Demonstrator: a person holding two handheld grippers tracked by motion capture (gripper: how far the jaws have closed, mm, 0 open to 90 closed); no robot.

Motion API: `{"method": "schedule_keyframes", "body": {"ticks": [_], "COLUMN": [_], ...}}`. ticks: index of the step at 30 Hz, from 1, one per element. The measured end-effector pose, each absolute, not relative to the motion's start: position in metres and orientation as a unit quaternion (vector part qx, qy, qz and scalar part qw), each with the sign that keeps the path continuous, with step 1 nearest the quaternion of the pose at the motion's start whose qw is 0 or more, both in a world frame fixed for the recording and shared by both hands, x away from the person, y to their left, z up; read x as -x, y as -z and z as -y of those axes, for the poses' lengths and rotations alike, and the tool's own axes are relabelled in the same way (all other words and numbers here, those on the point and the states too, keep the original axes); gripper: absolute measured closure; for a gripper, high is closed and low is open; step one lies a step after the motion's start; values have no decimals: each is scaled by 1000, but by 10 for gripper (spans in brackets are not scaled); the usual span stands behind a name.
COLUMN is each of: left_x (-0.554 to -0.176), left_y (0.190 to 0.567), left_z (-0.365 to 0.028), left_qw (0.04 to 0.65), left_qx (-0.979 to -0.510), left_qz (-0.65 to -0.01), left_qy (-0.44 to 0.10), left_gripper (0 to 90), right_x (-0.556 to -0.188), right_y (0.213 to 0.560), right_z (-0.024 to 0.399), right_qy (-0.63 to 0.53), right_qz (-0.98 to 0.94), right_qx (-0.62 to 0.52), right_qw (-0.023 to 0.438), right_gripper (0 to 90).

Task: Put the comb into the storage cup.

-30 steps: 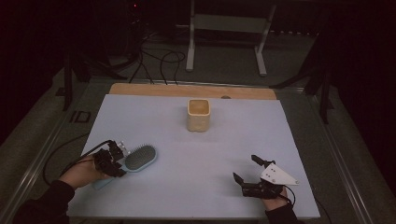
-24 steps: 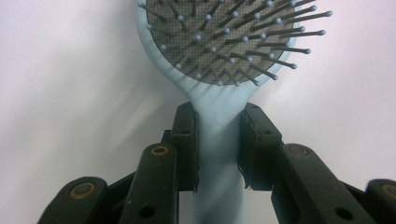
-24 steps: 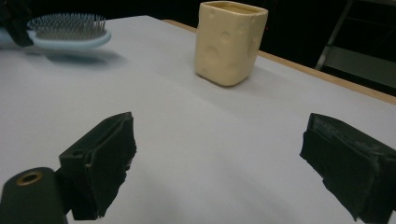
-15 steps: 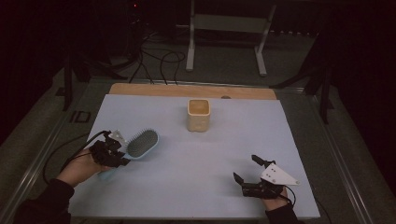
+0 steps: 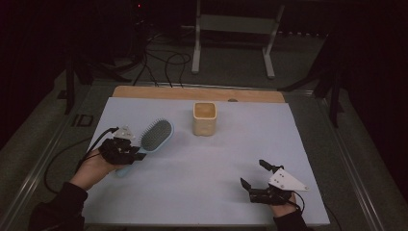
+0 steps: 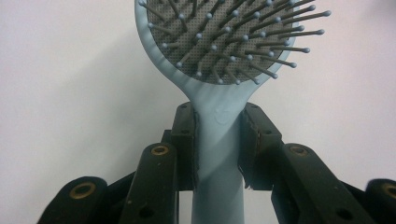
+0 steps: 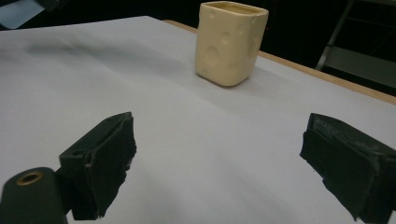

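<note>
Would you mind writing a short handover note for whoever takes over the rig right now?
Left gripper: jaws shut on the handle of the blue hairbrush, bristles up, brush head pointing toward the cup.
Right gripper: jaws open, nothing between them, low at the near right of the white table.
Cup: cream, upright, open top, at the far middle of the table, nothing visible in it.
Done: brush is gripped by the handle and appears lifted off the table.
Left: probably carry the brush to the cup and stand it inside; the right gripper could steady the cup.
</note>
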State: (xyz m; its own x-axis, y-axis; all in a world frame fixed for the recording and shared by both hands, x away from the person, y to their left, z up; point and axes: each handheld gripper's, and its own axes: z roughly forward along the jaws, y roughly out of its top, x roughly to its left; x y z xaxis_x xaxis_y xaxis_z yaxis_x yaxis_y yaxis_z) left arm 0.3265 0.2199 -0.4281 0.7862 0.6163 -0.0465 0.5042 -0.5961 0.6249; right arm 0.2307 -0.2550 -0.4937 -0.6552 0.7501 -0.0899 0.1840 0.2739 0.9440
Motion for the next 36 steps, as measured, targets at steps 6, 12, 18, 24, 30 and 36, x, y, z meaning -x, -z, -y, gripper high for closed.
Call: {"method": "schedule_keyframes", "body": {"ticks": [6, 12, 18, 24, 30, 36], "left_x": [-330, -335, -339, -343, -352, -359], "left_y": [421, 417, 412, 408, 406, 399], "left_z": [-210, -200, -187, -174, -165, -153], "left_qw": [353, 373, 394, 414, 459, 498], "left_qx": [-876, -869, -863, -853, -828, -801], "left_qz": [-314, -310, -296, -293, -299, -303], "left_qy": [-98, -98, -109, -126, -121, -134], "left_gripper": [700, 700, 700, 699, 699, 700], "right_x": [-231, -231, -231, -231, -231, -231], "right_y": [494, 494, 493, 494, 493, 493], "right_z": [255, 255, 255, 256, 256, 256], "right_qy": [-516, -517, -517, -519, -519, -520], "right_qz": [-750, -749, -749, -748, -748, -748], "right_qx": [-311, -311, -311, -311, -311, -311], "right_qw": [274, 275, 274, 272, 273, 273], "right_gripper": [95, 95, 95, 95, 95, 95]}}
